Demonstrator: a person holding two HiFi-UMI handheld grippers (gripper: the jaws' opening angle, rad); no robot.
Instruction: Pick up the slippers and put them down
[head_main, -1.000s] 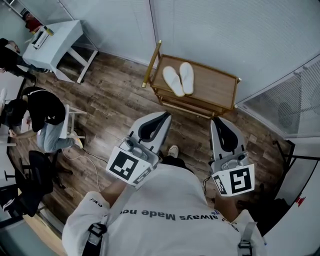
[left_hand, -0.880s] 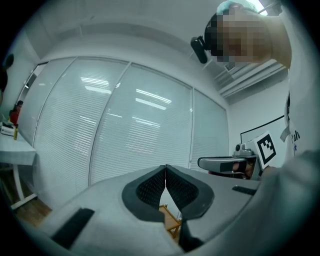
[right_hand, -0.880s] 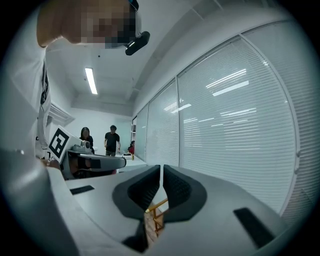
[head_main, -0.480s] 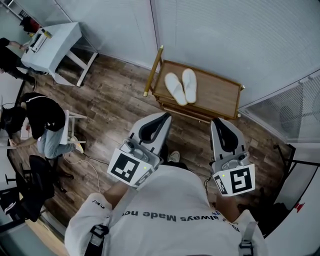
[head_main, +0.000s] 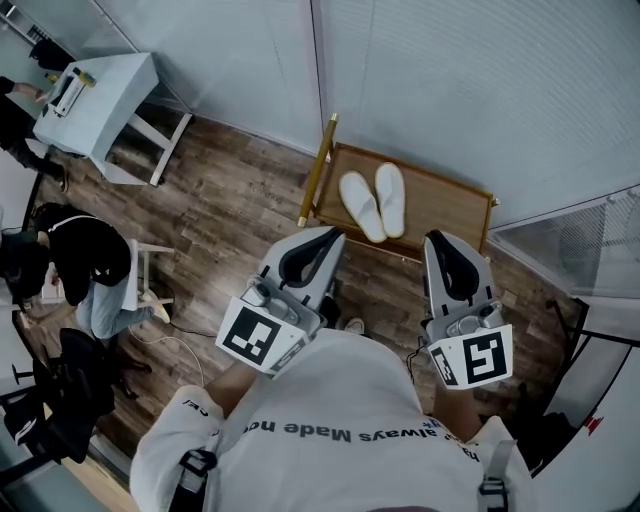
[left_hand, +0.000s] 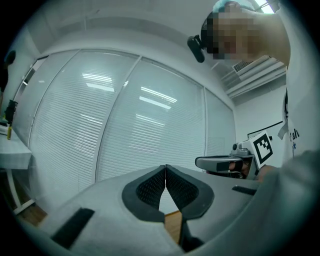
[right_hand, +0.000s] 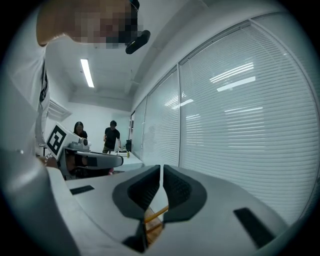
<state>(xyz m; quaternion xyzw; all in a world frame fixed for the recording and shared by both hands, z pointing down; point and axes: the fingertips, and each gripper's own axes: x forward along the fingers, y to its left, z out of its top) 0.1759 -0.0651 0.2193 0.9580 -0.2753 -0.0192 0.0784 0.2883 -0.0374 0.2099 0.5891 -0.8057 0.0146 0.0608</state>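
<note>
Two white slippers (head_main: 373, 202) lie side by side on the top shelf of a low wooden rack (head_main: 446, 201) against the blind-covered wall. My left gripper (head_main: 322, 236) is held level just short of the rack's near left corner, jaws shut and empty. My right gripper (head_main: 440, 240) hovers at the rack's near right edge, also shut with nothing in it. In the left gripper view the pads (left_hand: 152, 186) meet tip to tip and a sliver of the rack's wood (left_hand: 172, 224) shows below. The right gripper view shows closed pads (right_hand: 150, 189) over a wooden rail (right_hand: 156, 215).
A white desk (head_main: 95, 98) stands at the far left with a person beside it. Another person sits on a chair (head_main: 140, 280) at the left, over a cable on the wood floor. A mesh partition (head_main: 585, 250) and a dark stand close the right side.
Both grippers have travelled forward toward the rack, which now sits closer beneath them. The jaws stayed shut.
</note>
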